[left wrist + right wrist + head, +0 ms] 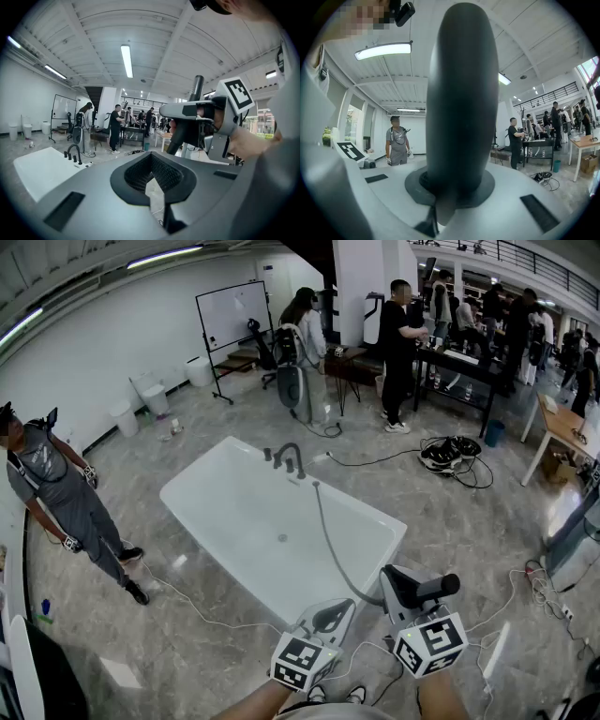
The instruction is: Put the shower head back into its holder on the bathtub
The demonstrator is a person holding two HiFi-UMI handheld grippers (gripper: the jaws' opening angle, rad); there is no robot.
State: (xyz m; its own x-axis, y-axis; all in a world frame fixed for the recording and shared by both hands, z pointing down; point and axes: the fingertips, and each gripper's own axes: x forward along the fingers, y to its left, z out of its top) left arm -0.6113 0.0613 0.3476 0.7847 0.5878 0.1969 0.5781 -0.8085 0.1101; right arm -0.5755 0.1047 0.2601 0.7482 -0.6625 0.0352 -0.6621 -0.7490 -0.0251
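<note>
**A:** Open hall, white bathtub (234, 517) ahead of both claws. Why does the right claw (401, 589) grip the shower head (436, 587)?

**B:** Likely to carry it toward the faucet (289, 459), well ahead; the left claw (332, 616) is closed, empty, just beside.

Head camera looks steeply down on the bathtub (225, 512); both claw cameras face level, the left sharing it.
</note>
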